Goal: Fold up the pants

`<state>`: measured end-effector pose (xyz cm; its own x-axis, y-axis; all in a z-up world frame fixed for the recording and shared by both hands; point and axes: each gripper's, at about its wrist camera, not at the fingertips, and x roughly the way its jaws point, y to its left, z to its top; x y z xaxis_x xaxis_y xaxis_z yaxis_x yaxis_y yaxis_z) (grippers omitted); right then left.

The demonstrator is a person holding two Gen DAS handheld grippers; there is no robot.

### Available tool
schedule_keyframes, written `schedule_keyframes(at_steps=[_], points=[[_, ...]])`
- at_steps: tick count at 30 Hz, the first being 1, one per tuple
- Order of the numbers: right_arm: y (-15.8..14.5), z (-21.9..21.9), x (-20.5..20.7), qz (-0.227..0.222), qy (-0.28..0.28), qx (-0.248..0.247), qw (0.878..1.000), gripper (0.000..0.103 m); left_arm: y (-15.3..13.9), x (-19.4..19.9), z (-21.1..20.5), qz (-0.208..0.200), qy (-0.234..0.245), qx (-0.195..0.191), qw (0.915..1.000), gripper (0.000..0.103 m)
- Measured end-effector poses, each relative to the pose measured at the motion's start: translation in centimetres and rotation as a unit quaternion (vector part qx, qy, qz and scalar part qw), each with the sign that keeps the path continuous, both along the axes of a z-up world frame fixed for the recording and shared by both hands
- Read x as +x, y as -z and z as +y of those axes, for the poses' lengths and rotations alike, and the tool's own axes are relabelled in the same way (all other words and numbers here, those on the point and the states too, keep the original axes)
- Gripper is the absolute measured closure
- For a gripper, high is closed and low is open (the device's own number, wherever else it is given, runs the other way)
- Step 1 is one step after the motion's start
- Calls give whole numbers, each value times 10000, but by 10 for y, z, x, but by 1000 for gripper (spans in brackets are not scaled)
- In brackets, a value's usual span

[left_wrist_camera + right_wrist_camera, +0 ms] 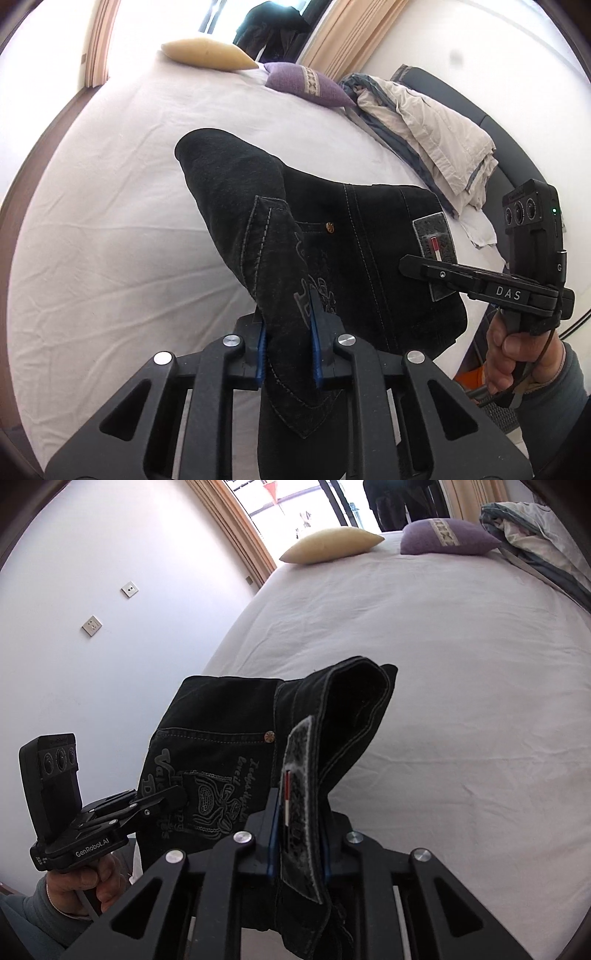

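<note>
Nearest the left wrist camera, the left hand-held gripper point(289, 345) stands narrow, its blue pads clamped on a stitched, embroidered edge of the black pants point(332, 236), while in the right wrist view the right hand-held gripper point(299, 843) pinches the waistband at its grey label patch point(300, 805). Between the two, the pants hang bunched and lifted above the white bed point(110, 184), each hand point(517, 354) gripping its tool's handle. Farther back lie a yellow pillow point(207, 53), a purple cushion point(306, 85) and a crumpled beige blanket point(432, 136) near the bed's far edge.
</note>
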<state>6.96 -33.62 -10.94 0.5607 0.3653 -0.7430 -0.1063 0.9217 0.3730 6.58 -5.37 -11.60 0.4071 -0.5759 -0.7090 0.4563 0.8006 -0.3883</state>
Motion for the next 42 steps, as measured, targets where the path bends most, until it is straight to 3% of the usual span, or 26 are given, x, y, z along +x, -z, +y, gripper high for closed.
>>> schedule_keyframes(at_steps=[6,10,14,16,18,20,22,24,26,29,33,35,37,39,40,42], points=[[9,34,70,26,-188,432,9989,84,-13,57,53,-237,-357,311,9986,87],[43,50,112,286,-179,716,9969,84,15,104,90,47,-463,456,9979,87],[81,47,130,606,43,967,9935,83,51,125,103,246,-374,607,9972,86],[96,34,134,717,180,1380,9877,78,64,130,110,282,-407,488,9976,83],[110,21,135,869,364,1559,9833,57,73,132,120,306,-488,351,9977,76],[121,11,133,935,408,1957,9753,56,81,134,131,332,-511,92,9981,72],[124,5,127,900,423,2238,9696,51,87,134,138,386,-598,73,9974,55],[118,1,119,845,561,2271,9686,35,90,134,144,421,-678,20,9968,53],[104,-6,106,659,769,2248,9691,26,81,126,152,281,-869,172,9957,51],[71,-10,81,232,1051,2011,9736,25,52,96,164,-304,-1148,451,9919,37],[2,9,35,-789,1100,868,9870,18,-7,40,154,-1413,-1643,1037,9707,1],[-36,25,5,-1430,1161,279,9825,9,-40,7,147,-2071,-1954,1271,9502,0],[-69,39,-28,-2119,1121,54,9708,1,-74,-25,132,-2645,-2188,1452,9279,0],[-99,49,-58,-2693,1116,-50,9566,0,-104,-56,127,-3034,-2428,1528,9086,0],[-111,56,-69,-2879,1150,-128,9507,0,-116,-70,126,-3093,-2580,1525,9025,0],[-131,74,-81,-3100,1211,-307,9425,0,-136,-84,119,-2826,-2742,1797,9015,0]])
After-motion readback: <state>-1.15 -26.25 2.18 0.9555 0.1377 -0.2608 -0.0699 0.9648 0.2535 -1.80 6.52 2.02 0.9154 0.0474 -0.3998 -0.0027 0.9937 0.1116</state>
